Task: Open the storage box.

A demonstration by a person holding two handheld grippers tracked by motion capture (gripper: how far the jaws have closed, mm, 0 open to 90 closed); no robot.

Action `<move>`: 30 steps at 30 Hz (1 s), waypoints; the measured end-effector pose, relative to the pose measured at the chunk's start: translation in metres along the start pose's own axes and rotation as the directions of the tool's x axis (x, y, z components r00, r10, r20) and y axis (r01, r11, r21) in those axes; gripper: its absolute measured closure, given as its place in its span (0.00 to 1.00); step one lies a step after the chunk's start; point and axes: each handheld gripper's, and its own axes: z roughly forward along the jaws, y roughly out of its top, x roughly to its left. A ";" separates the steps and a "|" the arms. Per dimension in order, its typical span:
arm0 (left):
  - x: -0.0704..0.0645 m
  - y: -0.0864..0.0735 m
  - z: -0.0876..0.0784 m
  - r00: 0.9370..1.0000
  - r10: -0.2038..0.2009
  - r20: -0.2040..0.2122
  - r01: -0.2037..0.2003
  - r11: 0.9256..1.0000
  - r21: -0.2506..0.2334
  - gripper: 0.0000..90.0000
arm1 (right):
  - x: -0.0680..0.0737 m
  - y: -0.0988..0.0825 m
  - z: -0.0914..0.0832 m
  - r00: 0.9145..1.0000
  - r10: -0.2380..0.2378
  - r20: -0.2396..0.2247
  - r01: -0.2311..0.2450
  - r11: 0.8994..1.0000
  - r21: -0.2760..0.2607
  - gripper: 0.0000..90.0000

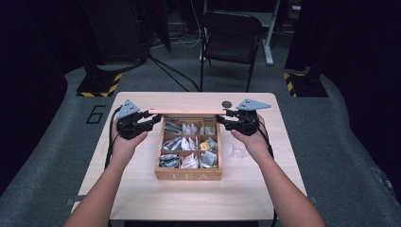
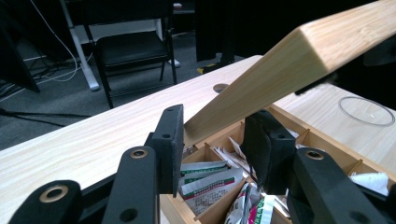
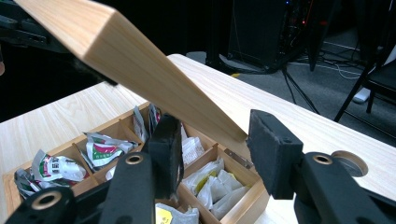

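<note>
Tea box (image 1: 189,176) lid (image 1: 188,112) raised, a gripper at each end

Left gripper (image 1: 152,119) grasps the lid's left end, its pads closed on the wood; the left gripper view (image 2: 212,140) confirms contact on both faces. Right gripper (image 1: 222,116) sits at the right end; in its own view (image 3: 210,140) the lid edge lies between the jaws, but pad contact is hard to make out, so a firm grip cannot be told. The high view gives the lid edge-on as a thin strip, hinged at the box's far side. A glass (image 1: 236,150) stands right of the box, cut off in the left gripper view. Sachets (image 1: 189,144) fill the compartments; their print is unreadable
</note>
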 end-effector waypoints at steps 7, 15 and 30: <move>0.004 -0.001 0.003 1.000 -0.014 0.005 0.014 0.999 -0.040 0.65 | -0.002 0.006 0.001 1.000 -0.003 0.003 0.003 1.000 0.011 0.62; 0.007 -0.001 0.008 0.999 -0.037 0.004 0.037 0.997 -0.070 0.64 | -0.006 0.009 0.003 1.000 0.017 0.002 -0.017 1.000 0.005 0.62; 0.014 -0.006 0.024 0.998 -0.054 -0.023 0.053 0.997 -0.047 0.65 | -0.010 0.015 0.006 1.000 0.027 0.004 -0.027 1.000 0.011 0.62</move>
